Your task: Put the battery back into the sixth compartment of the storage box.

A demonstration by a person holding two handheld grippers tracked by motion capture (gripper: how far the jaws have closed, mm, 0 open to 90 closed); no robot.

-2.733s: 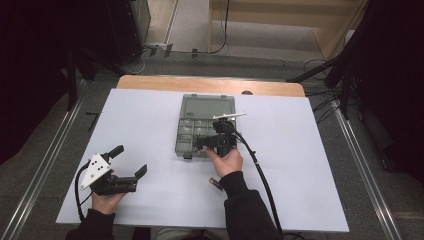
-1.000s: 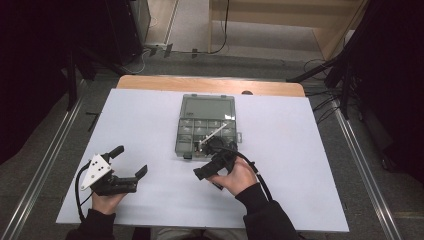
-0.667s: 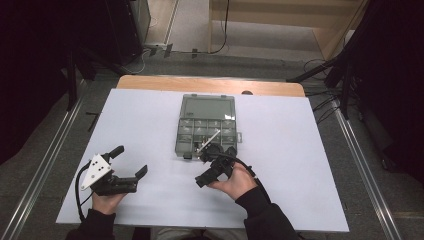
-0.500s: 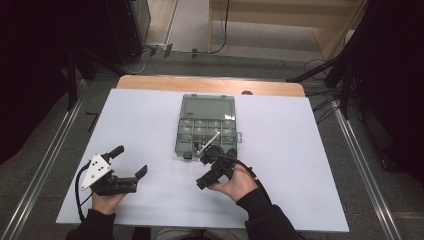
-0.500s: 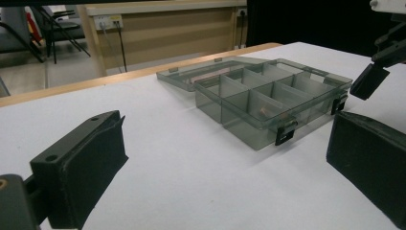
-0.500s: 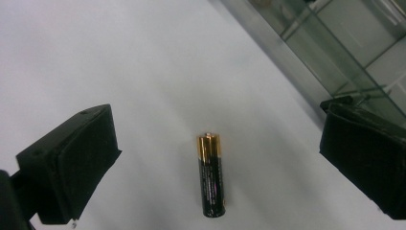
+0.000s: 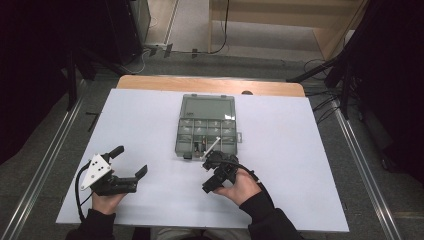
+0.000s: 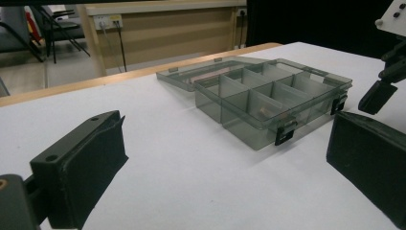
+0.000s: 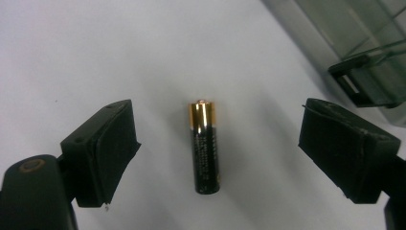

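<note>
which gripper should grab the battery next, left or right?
Right. The battery lies on the table between the right gripper's open jaws, which have just been closing. The left gripper sits open, apart from it, far left of the compartment box.

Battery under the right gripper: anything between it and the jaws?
Nothing visible. The battery lies alone on the white table, centred in the gap of the right gripper. Its jaws have just been closing but still stand apart from the battery, bare table on both sides.
</note>
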